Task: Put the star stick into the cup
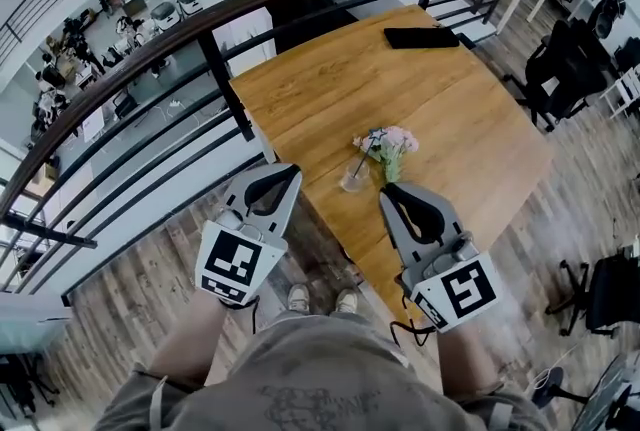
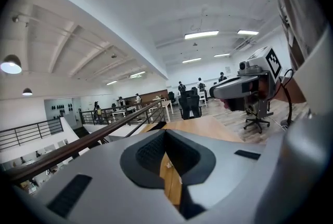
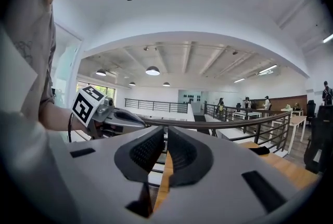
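Observation:
In the head view a clear glass cup (image 1: 353, 182) stands on the wooden table (image 1: 450, 119) near its front edge. A thin stick with a pale star-like top (image 1: 371, 142) rises out of the cup, next to pink flowers (image 1: 398, 140) on green stems. My left gripper (image 1: 289, 172) hangs left of the table and of the cup, jaws together and empty. My right gripper (image 1: 388, 189) is just right of the cup, apart from it, jaws nearly together with nothing between them. Both gripper views look out level over the room, and the cup is hidden in them.
A dark handrail (image 1: 200, 24) with black bars curves round the table's left and far sides. A flat black object (image 1: 421, 37) lies at the table's far end. Office chairs (image 1: 565, 69) stand to the right. The person's shoes (image 1: 320, 300) are at the table's near corner.

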{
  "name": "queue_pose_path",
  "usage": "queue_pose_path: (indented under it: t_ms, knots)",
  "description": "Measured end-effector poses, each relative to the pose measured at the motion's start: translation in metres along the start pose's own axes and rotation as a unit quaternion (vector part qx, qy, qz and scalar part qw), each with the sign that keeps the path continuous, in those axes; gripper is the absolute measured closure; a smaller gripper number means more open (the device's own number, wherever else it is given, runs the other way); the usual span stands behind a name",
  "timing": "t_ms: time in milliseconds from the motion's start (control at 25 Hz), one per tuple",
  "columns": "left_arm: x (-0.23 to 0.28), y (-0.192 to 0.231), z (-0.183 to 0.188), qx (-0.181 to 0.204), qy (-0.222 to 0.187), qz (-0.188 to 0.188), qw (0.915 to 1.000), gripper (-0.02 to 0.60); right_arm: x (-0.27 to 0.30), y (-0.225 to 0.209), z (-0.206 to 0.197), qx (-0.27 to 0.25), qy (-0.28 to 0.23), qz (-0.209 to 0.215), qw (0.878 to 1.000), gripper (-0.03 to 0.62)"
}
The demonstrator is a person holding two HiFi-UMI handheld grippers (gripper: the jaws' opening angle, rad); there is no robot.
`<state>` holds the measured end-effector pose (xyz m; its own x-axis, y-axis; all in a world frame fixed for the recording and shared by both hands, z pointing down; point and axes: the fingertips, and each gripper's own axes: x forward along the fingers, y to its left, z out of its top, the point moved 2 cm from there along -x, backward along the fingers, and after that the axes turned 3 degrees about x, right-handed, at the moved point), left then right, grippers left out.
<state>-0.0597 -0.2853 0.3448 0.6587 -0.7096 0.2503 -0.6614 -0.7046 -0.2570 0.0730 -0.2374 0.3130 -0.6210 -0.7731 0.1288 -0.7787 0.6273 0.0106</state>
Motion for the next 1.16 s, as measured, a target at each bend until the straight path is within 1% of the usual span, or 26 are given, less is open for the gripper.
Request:
queue_pose_path:
  t_ms: [160, 360, 480, 600, 760, 1160]
  knots:
    - [-0.014, -0.008, 0.002, 0.0, 0.0, -0.001, 1.0, 0.566, -0.016, 0.007, -0.001, 0.025, -0.009, -0.002, 1.0, 0.562]
    - [-0.023, -0.017, -0.009, -0.002, 0.014, 0.009, 0.9999, 0.566, -0.023, 0.012, -0.017, 0.037, 0.014, 0.003, 0.999, 0.563]
    - [-0.026, -0.02, -0.015, -0.014, 0.018, 0.013, 0.9997, 0.565, -0.025, 0.015, -0.025, 0.05, 0.02, 0.009, 0.999, 0.563]
    - [-0.025, -0.023, -0.013, -0.016, 0.016, 0.011, 0.9997, 0.566, -0.023, 0.013, -0.025, 0.047, 0.022, 0.008, 0.999, 0.563]
    - [-0.025, -0.027, -0.011, -0.016, 0.014, 0.01, 0.9997, 0.565, -0.023, 0.01, -0.025, 0.027, 0.029, -0.005, 0.999, 0.563]
    - [-0.032, -0.026, -0.011, -0.018, 0.015, 0.015, 0.9996, 0.565, -0.023, 0.011, -0.028, 0.049, 0.032, -0.003, 0.998, 0.563]
